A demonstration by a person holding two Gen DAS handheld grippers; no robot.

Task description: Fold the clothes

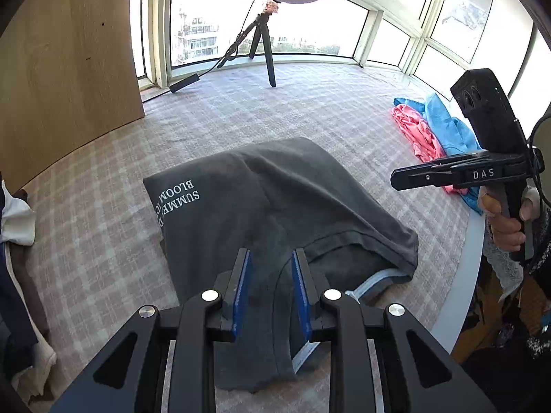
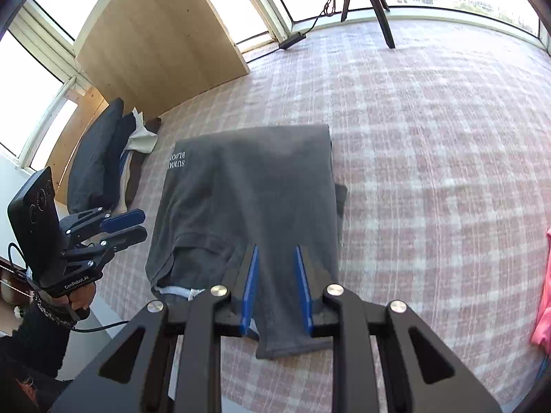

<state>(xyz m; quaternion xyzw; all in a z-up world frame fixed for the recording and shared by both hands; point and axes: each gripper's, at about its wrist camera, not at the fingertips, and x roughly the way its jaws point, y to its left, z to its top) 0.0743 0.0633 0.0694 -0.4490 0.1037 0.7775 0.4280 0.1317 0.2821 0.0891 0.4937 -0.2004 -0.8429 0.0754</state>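
Grey shirt (image 1: 275, 206) lies mid-table, partly folded, sleeve and hem still loose at the near edge. Left gripper (image 1: 270, 289) and right gripper (image 2: 275, 289) both gape, holding nothing. Pink and blue clothes (image 1: 430, 134) wait far right, unfolded.

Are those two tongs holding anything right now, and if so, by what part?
Nothing is held. Both the left tongs and right tongs hang open above the folded grey T-shirt, not gripping it.
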